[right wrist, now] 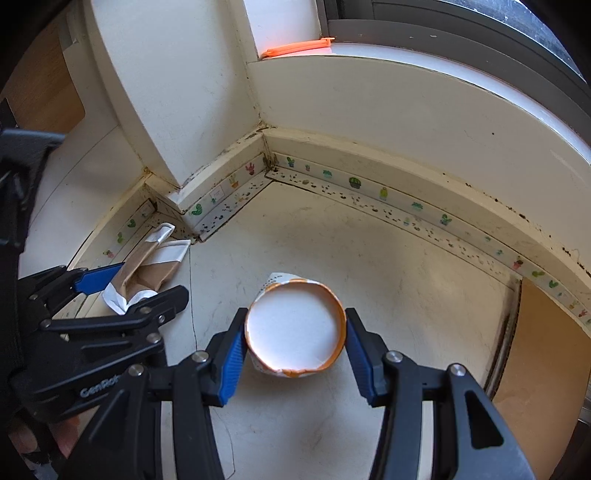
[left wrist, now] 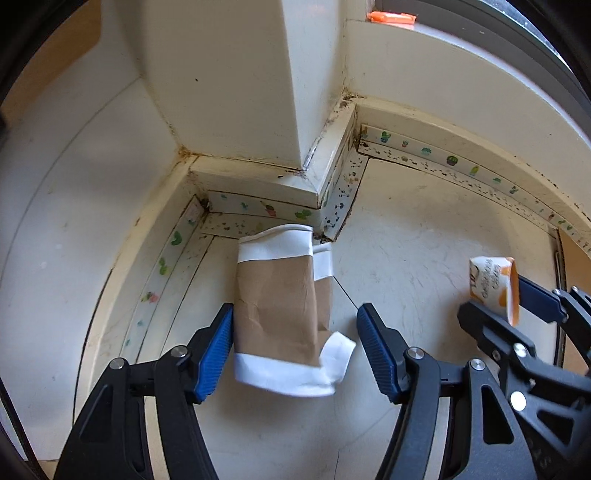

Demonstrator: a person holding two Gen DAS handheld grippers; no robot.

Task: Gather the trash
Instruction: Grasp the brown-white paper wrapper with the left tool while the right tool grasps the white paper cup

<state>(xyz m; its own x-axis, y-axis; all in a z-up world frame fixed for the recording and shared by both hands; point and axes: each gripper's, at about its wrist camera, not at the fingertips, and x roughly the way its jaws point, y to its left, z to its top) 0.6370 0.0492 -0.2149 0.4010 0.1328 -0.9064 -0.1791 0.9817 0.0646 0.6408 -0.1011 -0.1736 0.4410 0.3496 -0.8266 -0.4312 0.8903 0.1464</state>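
A skirting board (left wrist: pixel 258 181) trimmed with cactus-patterned tape (left wrist: pixel 448 160) ran round a jutting wall corner at the far side of the pale floor (left wrist: pixel 424 236), and an orange clip (left wrist: pixel 391 17) lay on the ledge above. Only the right wrist view showed the cup's white inside and part of a hand at its near left edge. The right gripper (right wrist: pixel 295 341) held the paper cup (right wrist: pixel 295 328), pads pressed on its rim. The left gripper (left wrist: pixel 295 354) stood open around a crumpled brown-and-white paper bag (left wrist: pixel 280 314) on the floor near the corner, its left pad touching or nearly so, its right pad clear.
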